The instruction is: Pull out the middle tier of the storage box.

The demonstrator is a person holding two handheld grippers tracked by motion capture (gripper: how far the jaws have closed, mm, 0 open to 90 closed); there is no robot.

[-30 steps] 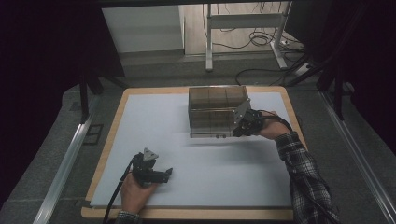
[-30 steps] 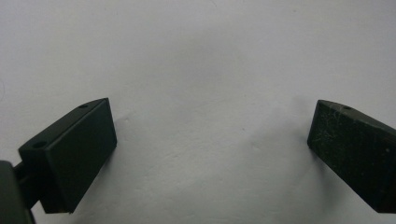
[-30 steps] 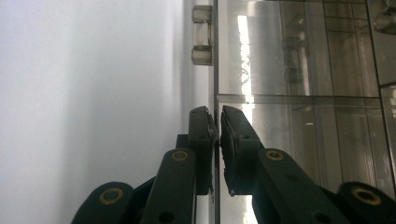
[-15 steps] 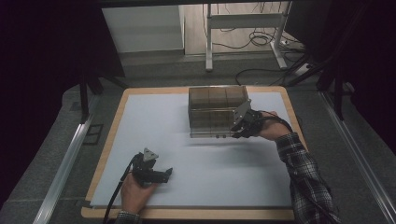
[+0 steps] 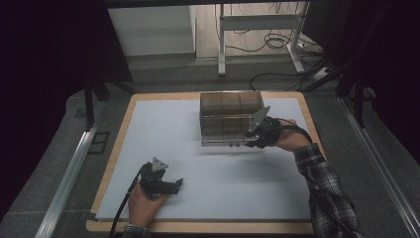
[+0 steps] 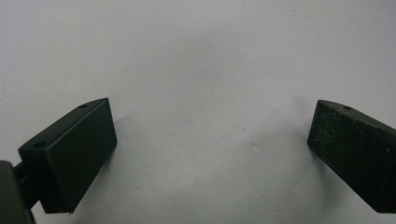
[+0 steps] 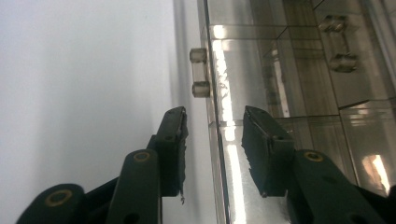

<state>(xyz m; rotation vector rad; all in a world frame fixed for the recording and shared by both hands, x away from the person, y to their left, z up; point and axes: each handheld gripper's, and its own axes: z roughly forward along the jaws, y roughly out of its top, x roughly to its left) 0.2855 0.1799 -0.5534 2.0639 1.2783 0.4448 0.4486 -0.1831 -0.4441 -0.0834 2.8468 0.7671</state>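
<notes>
A clear brownish drawer box [image 5: 230, 106] stands at the back middle of the white mat [image 5: 163, 129]. Its lowest drawer [image 5: 223, 144] is pulled out toward the front, with a small clear handle [image 7: 200, 72] on its front panel. My right gripper [image 5: 251, 143] [image 7: 212, 126] is at the drawer's right front corner. Its jaws straddle the edge of the clear front panel [image 7: 219, 154] and have just been opening; a gap shows on each side of the panel. My left gripper [image 5: 176, 186] [image 6: 212, 135] rests low over the mat near the front left, open with nothing between its jaws.
The mat lies on a wooden board [image 5: 119, 163] that rims it. Grey floor matting and a metal rail [image 5: 69, 173] run along the left. White table legs [image 5: 222, 44] and cables lie beyond the far edge.
The right hand has stayed at the drawer's front corner with only a slight shift. The left hand and its gripper have not moved.
</notes>
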